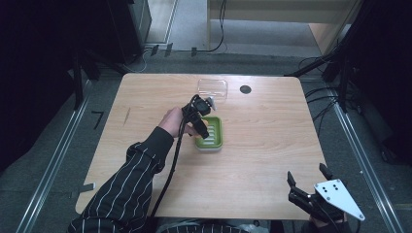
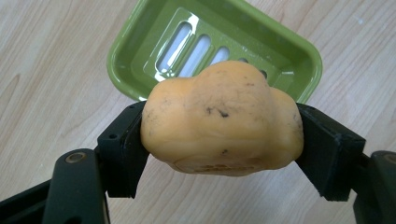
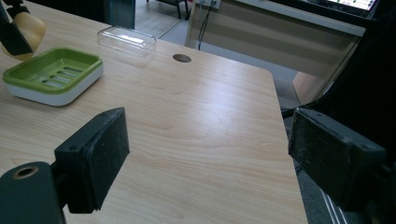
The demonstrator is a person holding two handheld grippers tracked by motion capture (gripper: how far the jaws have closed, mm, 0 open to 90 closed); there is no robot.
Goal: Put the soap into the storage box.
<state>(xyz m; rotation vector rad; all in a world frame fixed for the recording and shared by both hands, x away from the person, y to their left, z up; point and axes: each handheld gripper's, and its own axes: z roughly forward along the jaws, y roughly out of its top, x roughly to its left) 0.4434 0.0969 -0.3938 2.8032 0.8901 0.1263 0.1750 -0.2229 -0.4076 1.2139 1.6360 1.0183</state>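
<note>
Left tongs [image 2: 219, 140] clamped on a yellow soap bar [image 2: 222, 123] above a green soap dish [image 2: 140, 28].

The soap — lumpy, flecked with dark specks — is squeezed between the two black jaws, one pressing each side, and hangs just over the near edge of the dish, not touching it as far as the left gripper view tells. The dish (slotted floor, white base) sits near the middle of the wooden tabletop [image 1: 272, 160], with a clear plastic lid [image 1: 213, 88] behind it and a dark round hole [image 1: 245, 89] beside that. The right tongs [image 1: 307, 178] hover at the tabletop's near right corner — jaws spread wide, holding nothing.
</note>
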